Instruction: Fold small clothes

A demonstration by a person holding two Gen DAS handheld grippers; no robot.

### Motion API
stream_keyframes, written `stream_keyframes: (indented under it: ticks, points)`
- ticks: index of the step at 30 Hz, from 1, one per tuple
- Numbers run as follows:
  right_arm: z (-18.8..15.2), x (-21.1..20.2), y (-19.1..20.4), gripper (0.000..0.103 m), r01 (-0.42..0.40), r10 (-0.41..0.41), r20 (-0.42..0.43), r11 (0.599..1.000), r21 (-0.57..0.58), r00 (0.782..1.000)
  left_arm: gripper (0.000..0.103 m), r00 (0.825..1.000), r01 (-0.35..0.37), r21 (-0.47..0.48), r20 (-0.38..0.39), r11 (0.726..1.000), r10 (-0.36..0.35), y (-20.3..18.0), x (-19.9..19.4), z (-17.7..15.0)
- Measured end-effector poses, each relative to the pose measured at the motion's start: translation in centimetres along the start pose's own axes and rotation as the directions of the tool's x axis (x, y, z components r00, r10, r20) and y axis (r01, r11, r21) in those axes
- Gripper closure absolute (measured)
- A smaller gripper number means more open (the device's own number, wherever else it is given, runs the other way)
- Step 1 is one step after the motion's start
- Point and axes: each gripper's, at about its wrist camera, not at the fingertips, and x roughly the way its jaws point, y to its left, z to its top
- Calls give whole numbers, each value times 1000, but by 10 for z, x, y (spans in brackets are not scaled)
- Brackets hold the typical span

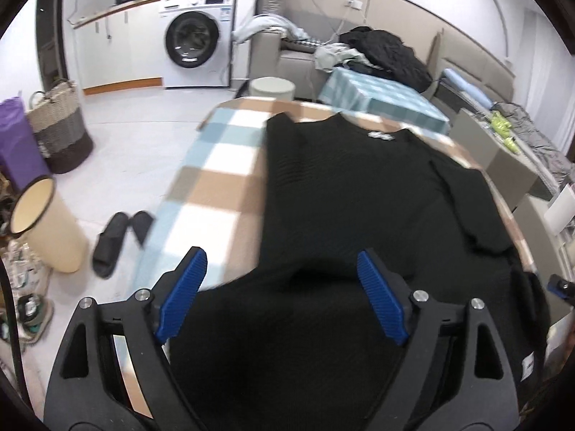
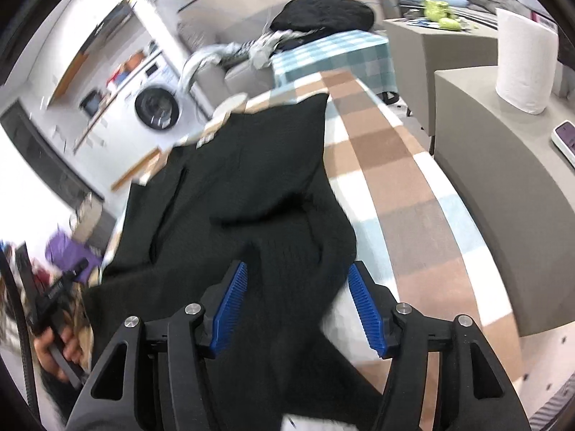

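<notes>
Black sweater [image 1: 345,194] lies spread on checked counter [image 1: 215,165]. Left gripper [image 1: 280,291] and right gripper [image 2: 296,300] both released, empty. Risk: near hem, overhanging the edge, may slide off.

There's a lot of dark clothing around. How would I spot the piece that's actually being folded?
Find the table under the brown, blue and white checked cloth in the middle of the room. The black ribbed knit top lies spread flat on it, a small white label at its neckline. The other dark clothes sit heaped on the beige sofa behind.
</notes>
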Motion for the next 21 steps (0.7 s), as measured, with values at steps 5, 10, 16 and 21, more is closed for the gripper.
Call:
stream_keyframes:
  ticks: [5, 10, 16, 21]
  points:
    - [-22, 11, -5, 41, -93, 93, -112, 996, 1, 989, 19, 999, -44, -55, -29, 998, 43, 36, -17, -29]
    - [-29, 26, 8, 81, -123, 107, -144, 987, -107, 984, 19, 997, -59, -104, -45, 993, 55, 64, -32, -52]
    - [-9, 14, -30, 94, -48, 47, 13, 997, 54, 999, 19, 997, -69, -127, -54, 990, 62, 77, -39, -65]
    - [-13, 16, -62, 68, -71, 74, -14, 985, 157, 997, 19, 995, -56, -122, -91, 991, 45, 73, -30, -68]
